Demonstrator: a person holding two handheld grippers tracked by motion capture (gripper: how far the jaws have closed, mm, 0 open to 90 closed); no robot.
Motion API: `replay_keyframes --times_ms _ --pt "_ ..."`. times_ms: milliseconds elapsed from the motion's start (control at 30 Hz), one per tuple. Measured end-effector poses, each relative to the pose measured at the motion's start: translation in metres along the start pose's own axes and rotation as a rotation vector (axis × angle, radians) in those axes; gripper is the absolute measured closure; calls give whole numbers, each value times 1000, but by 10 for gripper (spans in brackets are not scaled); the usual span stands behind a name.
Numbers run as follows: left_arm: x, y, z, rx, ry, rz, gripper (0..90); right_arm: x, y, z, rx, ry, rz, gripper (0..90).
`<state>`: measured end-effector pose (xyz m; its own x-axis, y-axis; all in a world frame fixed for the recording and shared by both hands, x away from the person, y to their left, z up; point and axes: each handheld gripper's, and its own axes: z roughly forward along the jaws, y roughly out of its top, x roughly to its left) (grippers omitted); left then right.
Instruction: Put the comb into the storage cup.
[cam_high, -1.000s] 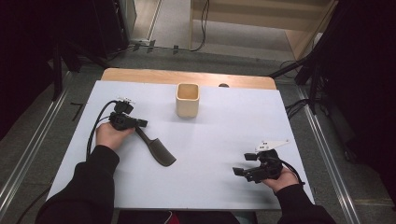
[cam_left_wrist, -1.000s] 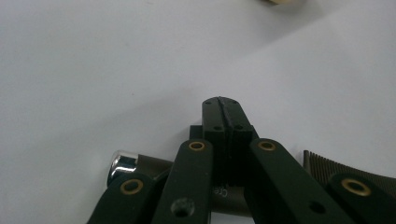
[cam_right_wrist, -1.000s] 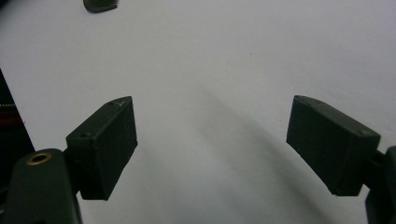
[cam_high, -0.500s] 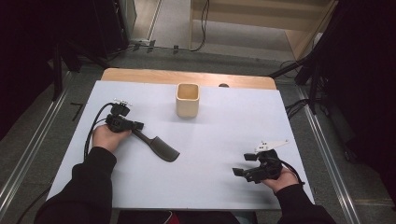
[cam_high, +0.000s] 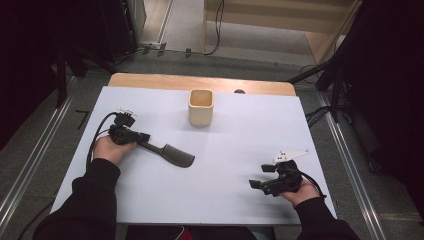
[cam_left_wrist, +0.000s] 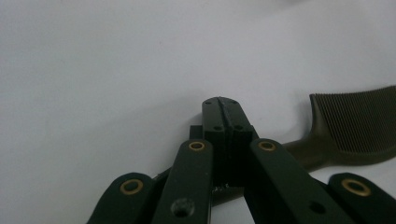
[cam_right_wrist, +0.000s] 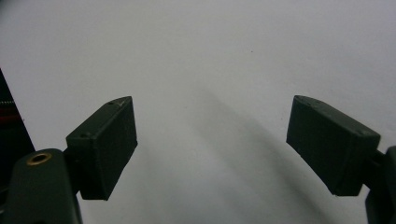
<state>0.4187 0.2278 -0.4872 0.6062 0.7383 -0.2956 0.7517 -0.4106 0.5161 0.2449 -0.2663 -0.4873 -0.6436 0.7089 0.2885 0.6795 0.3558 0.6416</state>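
A white sheet (cam_high: 235, 135) is laid over the table (cam_high: 200, 82), whose wooden top is left bare along the far edge. Grey floor (cam_high: 45, 145) is seen on both sides, crossed by metal rails (cam_high: 350, 165), and black cables (cam_high: 218, 30) are trailed over it beyond the far edge. A pale wooden shelf unit (cam_high: 280, 15) is set at the back, with dark shapes at either side.

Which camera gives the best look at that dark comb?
The high view: it shows the whole comb lying on the white table, its handle in the shut left gripper. The left gripper view, much closer, shows its fine teeth and part of the handle. The right gripper view looks past open jaws at bare table.
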Motion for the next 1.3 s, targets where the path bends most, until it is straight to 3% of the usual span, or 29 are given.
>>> replay_keyframes --times_ms 1300 --pt "-17 -28 -16 55 -20 15 900 1 0 0 6 4 -3 146"
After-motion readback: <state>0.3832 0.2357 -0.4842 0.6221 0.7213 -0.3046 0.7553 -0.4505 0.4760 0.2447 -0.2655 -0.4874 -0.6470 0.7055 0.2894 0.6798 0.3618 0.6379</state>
